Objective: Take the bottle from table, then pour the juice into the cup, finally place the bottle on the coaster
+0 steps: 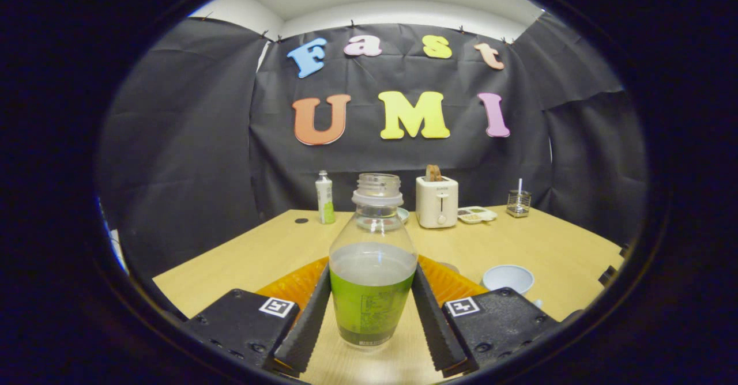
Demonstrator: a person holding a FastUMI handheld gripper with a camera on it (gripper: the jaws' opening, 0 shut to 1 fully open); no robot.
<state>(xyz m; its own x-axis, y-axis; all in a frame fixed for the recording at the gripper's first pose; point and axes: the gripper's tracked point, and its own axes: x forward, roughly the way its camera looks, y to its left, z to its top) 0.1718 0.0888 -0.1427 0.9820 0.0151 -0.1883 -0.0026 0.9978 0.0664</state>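
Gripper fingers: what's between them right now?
In the gripper view, the uncapped bottle stands upright between the fingers, both pressing its sides; orange coaster behind.

- The bottle [372,301] carries a green label whose fine print is too small to read.
- The toaster [437,202] has a small dark word on its front, which is illegible.
- The gripper [372,272], its fingers pressing both sides of the bottle, bears two square black-and-white markers without readable characters.

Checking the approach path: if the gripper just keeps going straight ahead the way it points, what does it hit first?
The bottle. It stands upright, uncapped, between the gripper fingers, whose pads flank its green label closely; contact can't be confirmed. Going on, the gripper body would likely meet its base first. The orange coaster lies just behind it.
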